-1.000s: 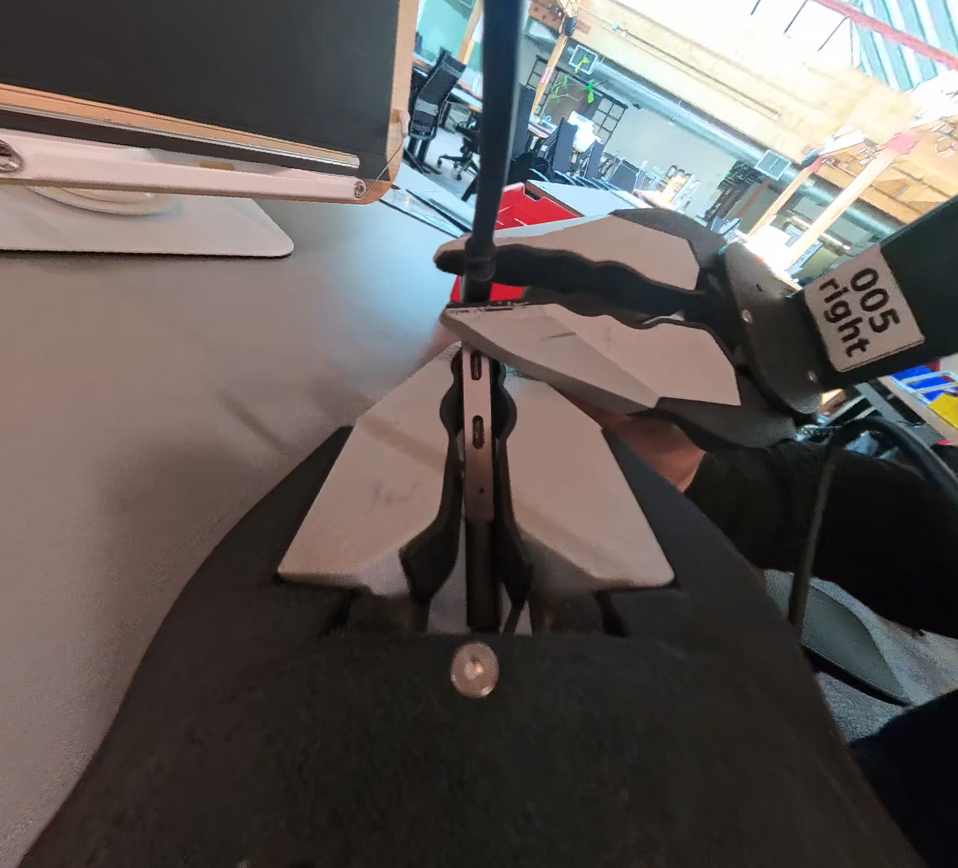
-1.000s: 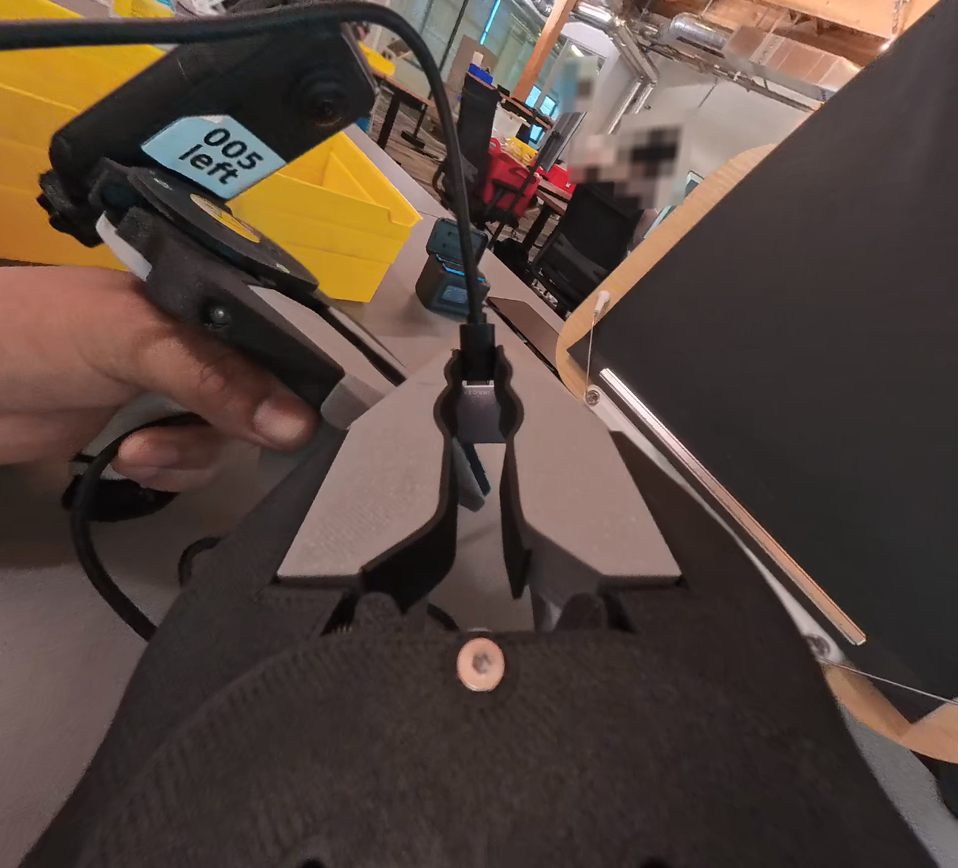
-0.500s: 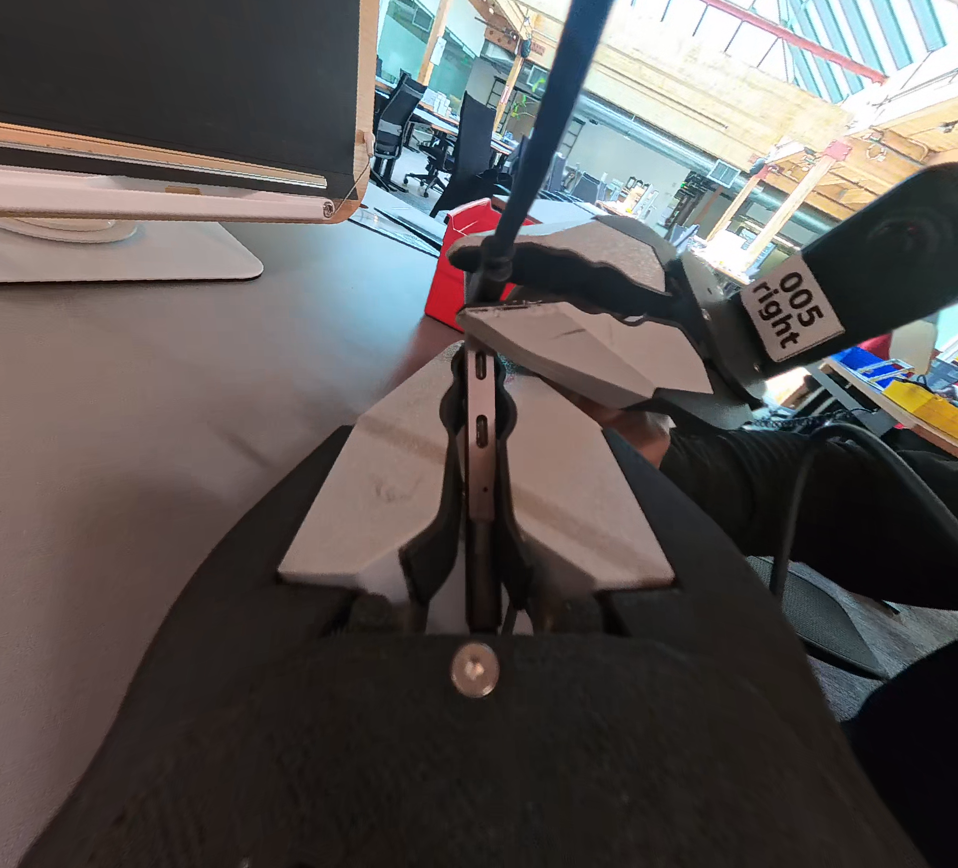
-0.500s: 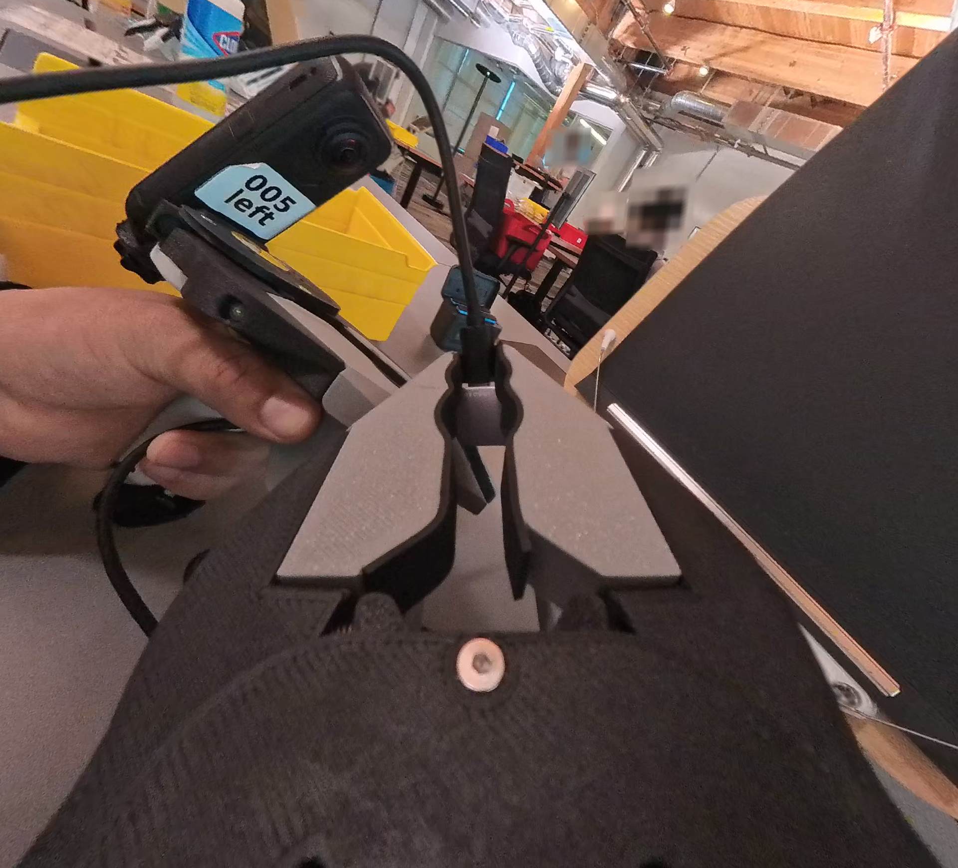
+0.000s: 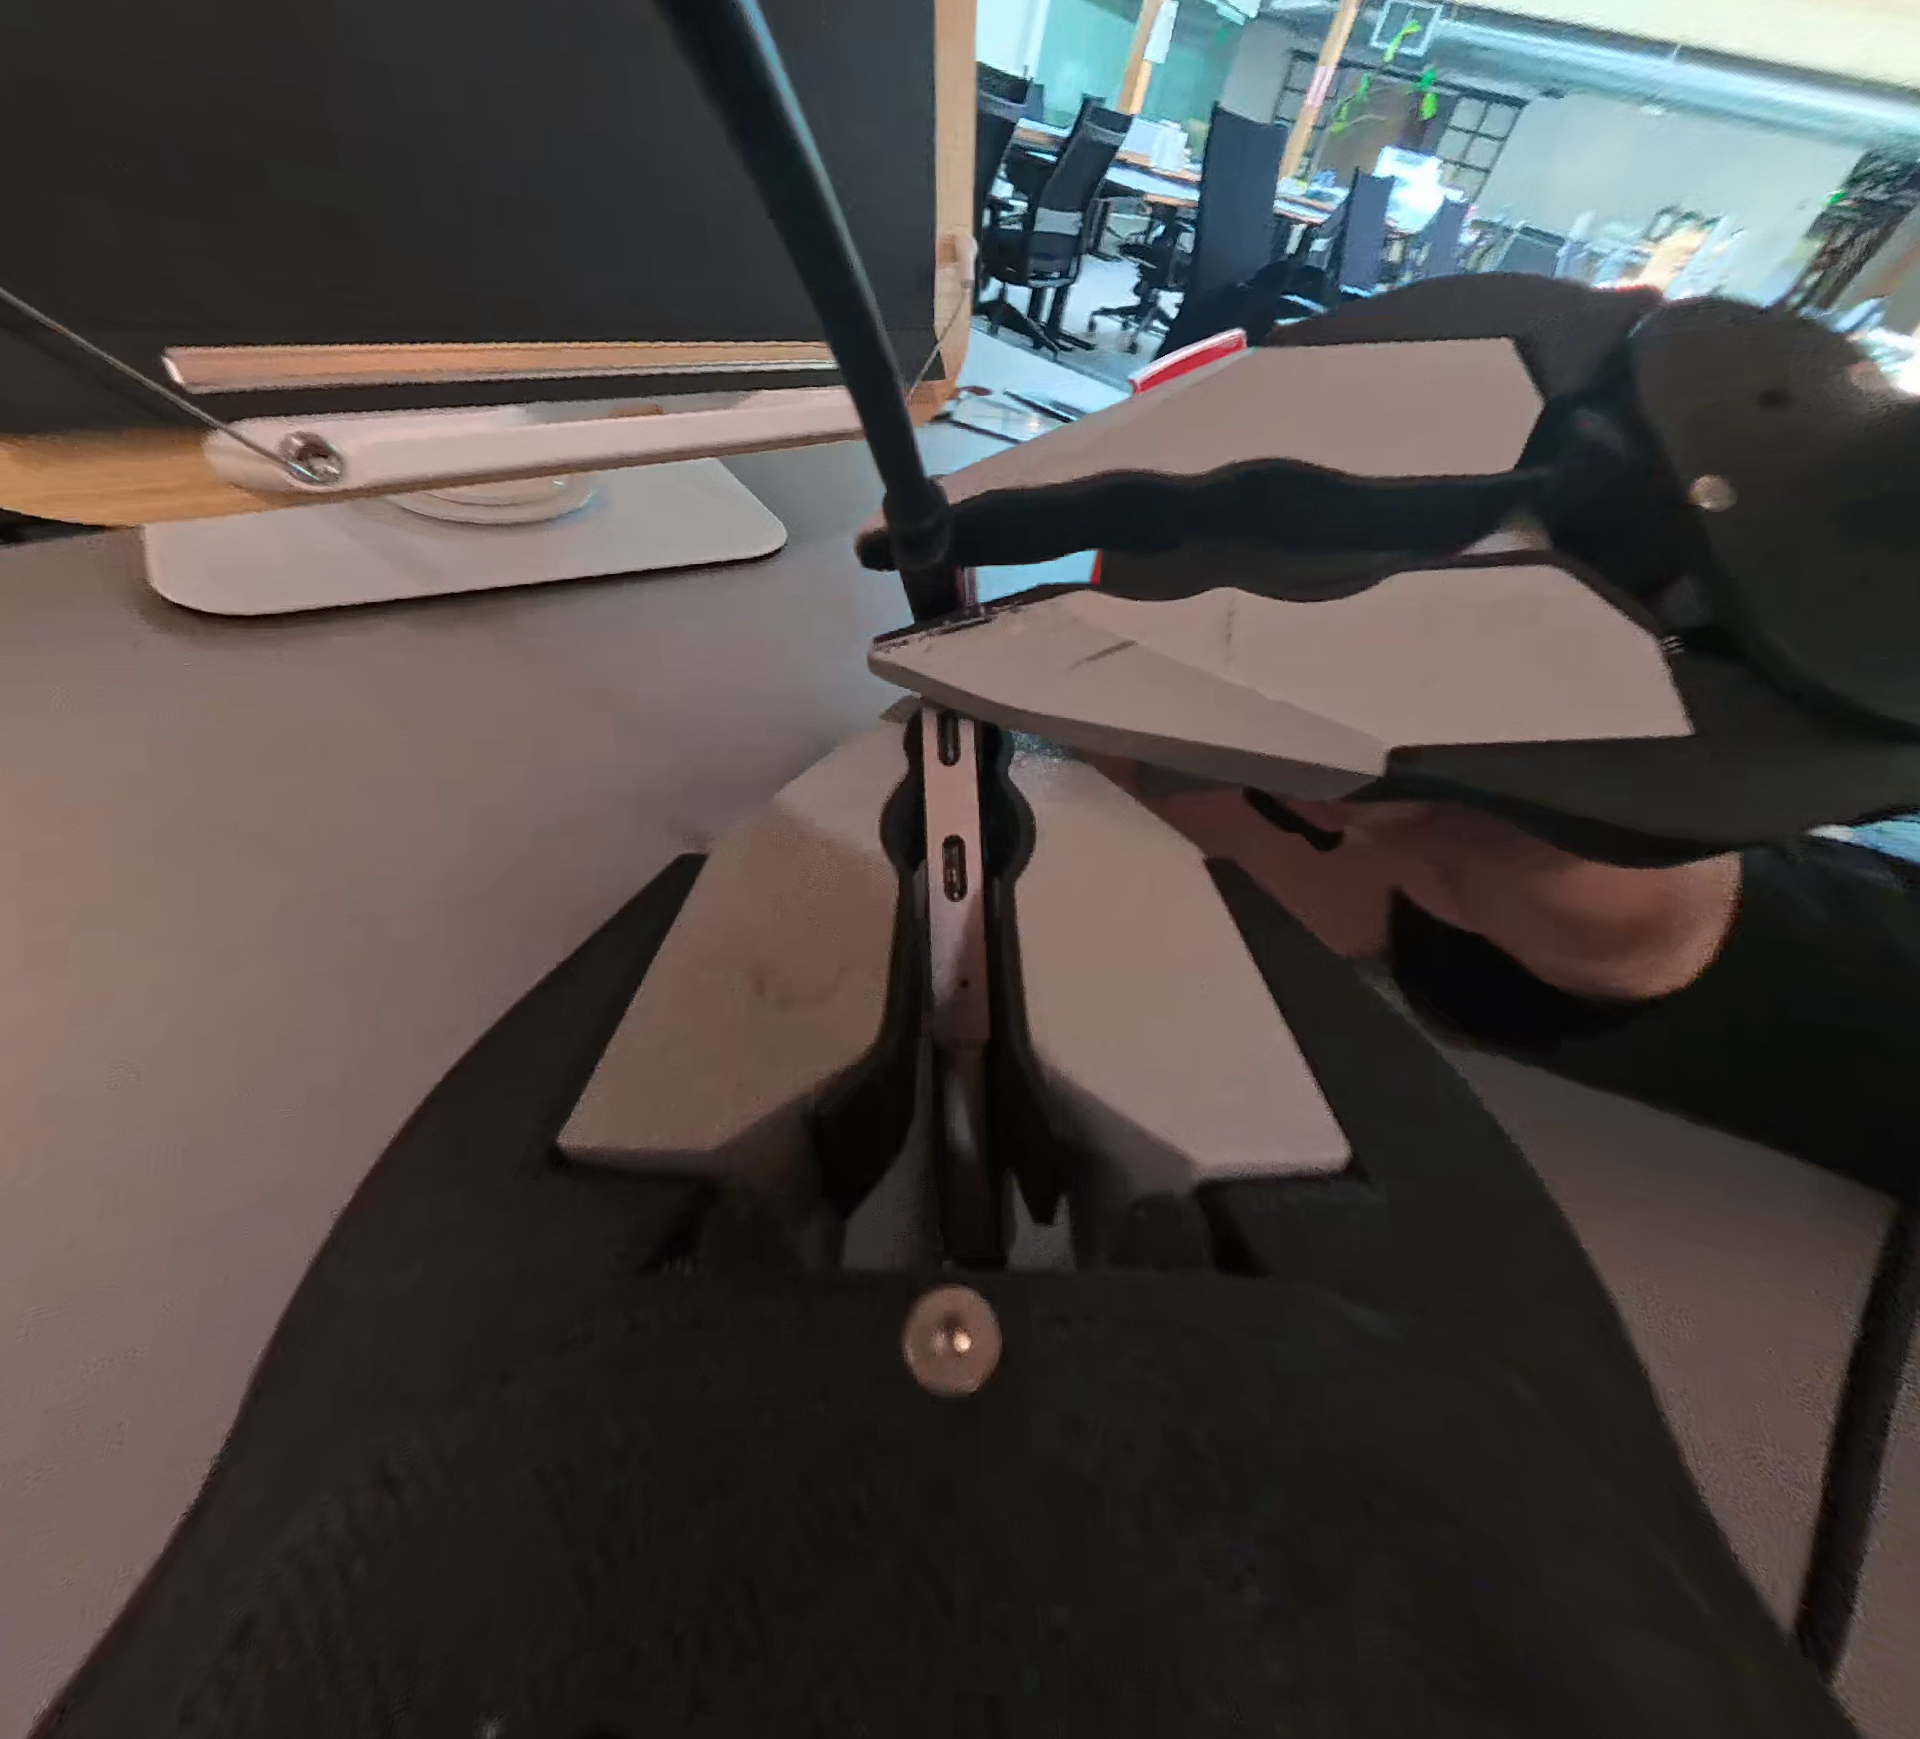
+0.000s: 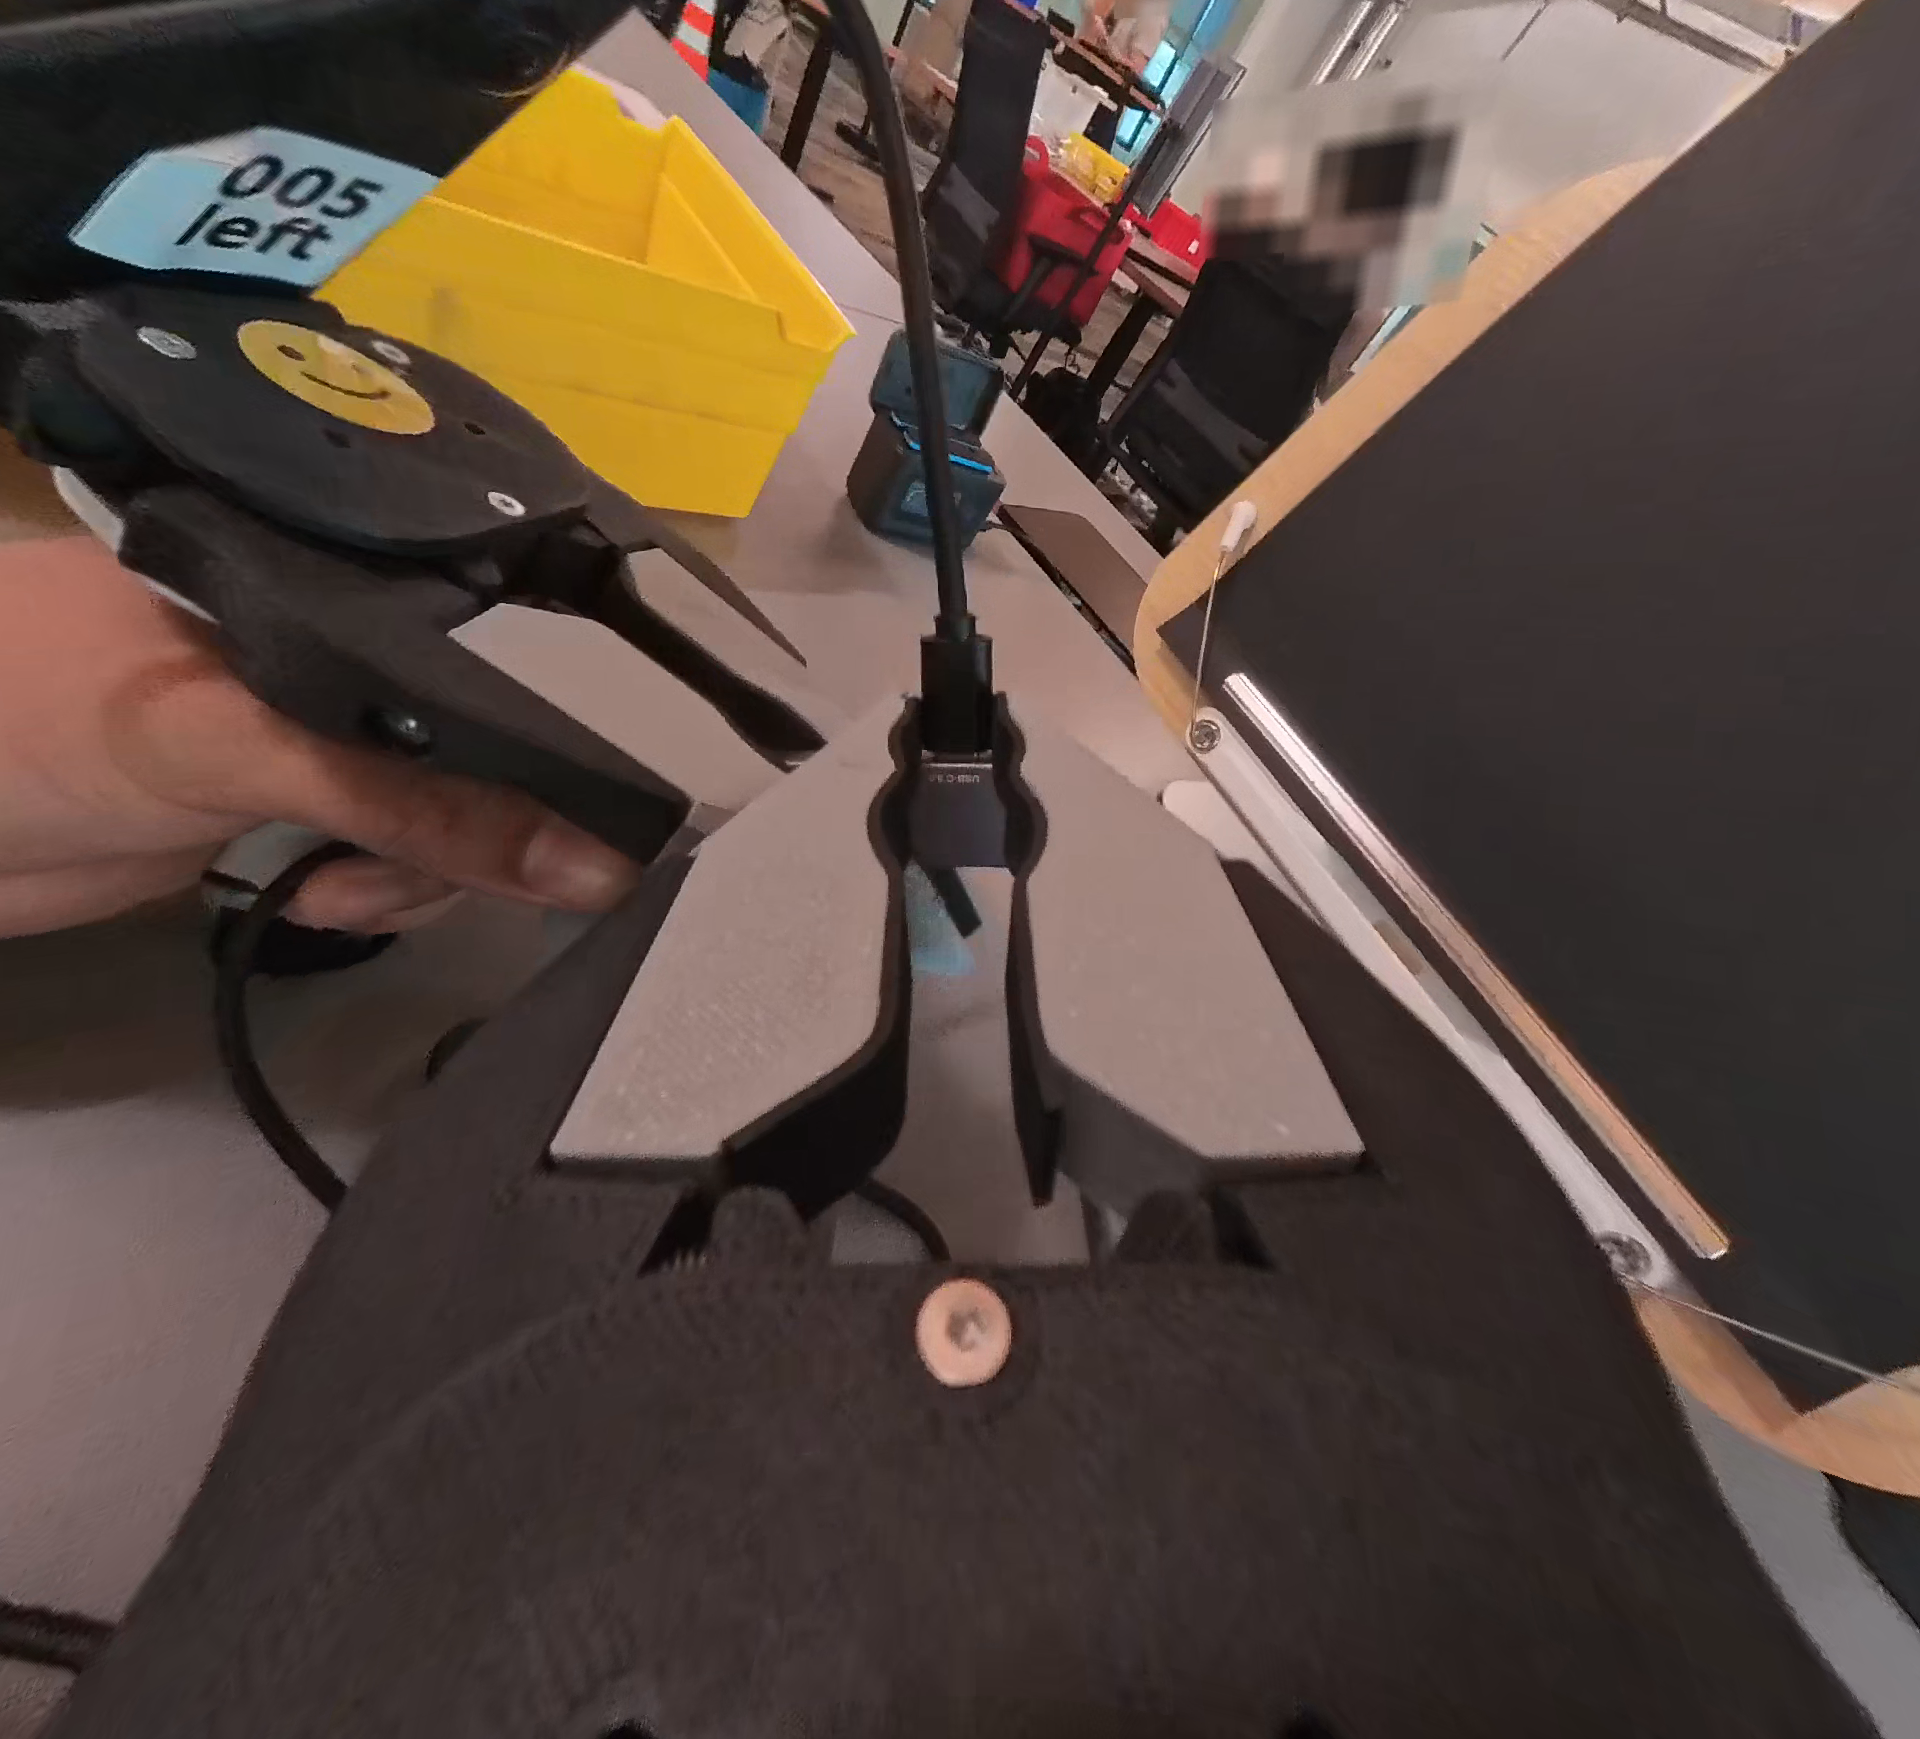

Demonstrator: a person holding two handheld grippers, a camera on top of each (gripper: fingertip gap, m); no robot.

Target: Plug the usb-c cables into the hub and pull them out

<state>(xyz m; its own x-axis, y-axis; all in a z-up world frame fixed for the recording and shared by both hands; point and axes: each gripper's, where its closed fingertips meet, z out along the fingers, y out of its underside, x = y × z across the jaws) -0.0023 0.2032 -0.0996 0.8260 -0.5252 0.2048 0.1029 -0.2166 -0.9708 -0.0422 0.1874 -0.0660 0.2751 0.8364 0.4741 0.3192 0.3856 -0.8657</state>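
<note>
My left gripper (image 5: 951,739) is shut on a slim silver hub (image 5: 958,868), held edge-up so that two of its ports show. My right gripper (image 5: 899,598) comes in from the right and is shut on the dark plug (image 6: 961,806) of a black usb-c cable (image 5: 769,131). The plug sits at the hub's far end. The right gripper's lower finger hides whether it is seated in a port. In the right wrist view, my right gripper (image 6: 961,728) grips the plug and the cable (image 6: 914,287) arcs up and left. The left gripper (image 6: 805,707) is close on the left.
A black panel with a wooden edge (image 5: 416,79) and a white monitor stand (image 5: 468,536) stand at the back of the grey table (image 5: 312,806). Yellow bins (image 6: 603,318) and a small blue-black device (image 6: 925,463) sit beyond the grippers. A hand (image 6: 208,806) holds the left gripper. Across from one pair of fingers to the other is roughly 5 cm.
Both grippers have swung together and both views have turned. The cable now leans to the left in the left wrist view. Both grips are unchanged.
</note>
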